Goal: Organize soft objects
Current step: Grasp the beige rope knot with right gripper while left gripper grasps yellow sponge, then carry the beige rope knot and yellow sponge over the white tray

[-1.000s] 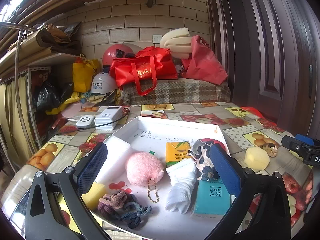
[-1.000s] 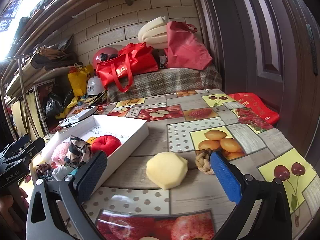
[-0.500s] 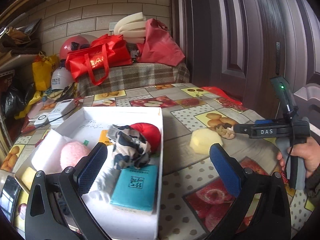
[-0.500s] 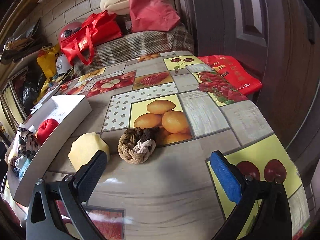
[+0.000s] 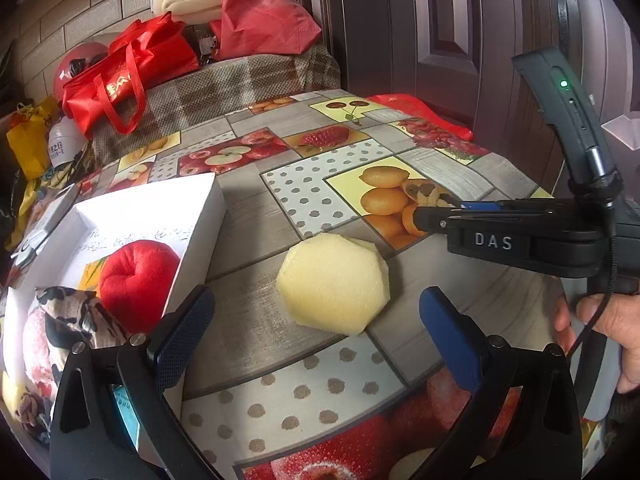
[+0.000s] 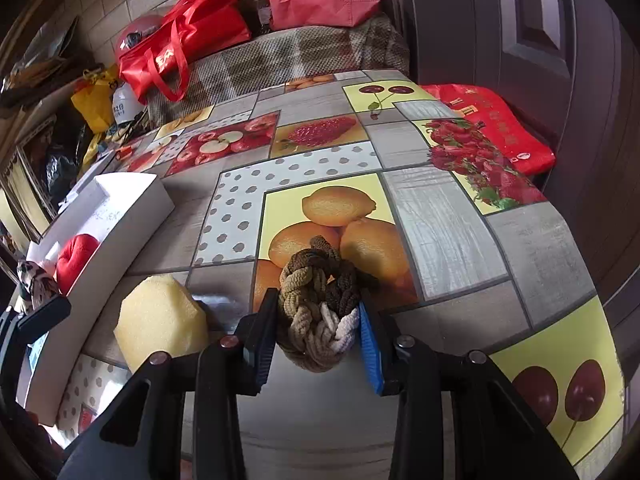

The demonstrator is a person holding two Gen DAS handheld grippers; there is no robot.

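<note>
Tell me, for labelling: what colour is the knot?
Brown, olive, tan and white strands; the knot shows best in the right wrist view.

Braided rope knot in brown, tan and white, sitting on the fruit-print tablecloth over the lemon panel, toward its right edge. Pale yellow sponge, octagonal, lying flat just left of it, near the white box holding a red plush.

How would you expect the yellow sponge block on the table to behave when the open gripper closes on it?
The yellow sponge looks porous, so it probably squashes and weighs little. Its flat underside lies on the tablecloth, so rolling seems unlikely. The open left gripper may need a deep squeeze.
</note>
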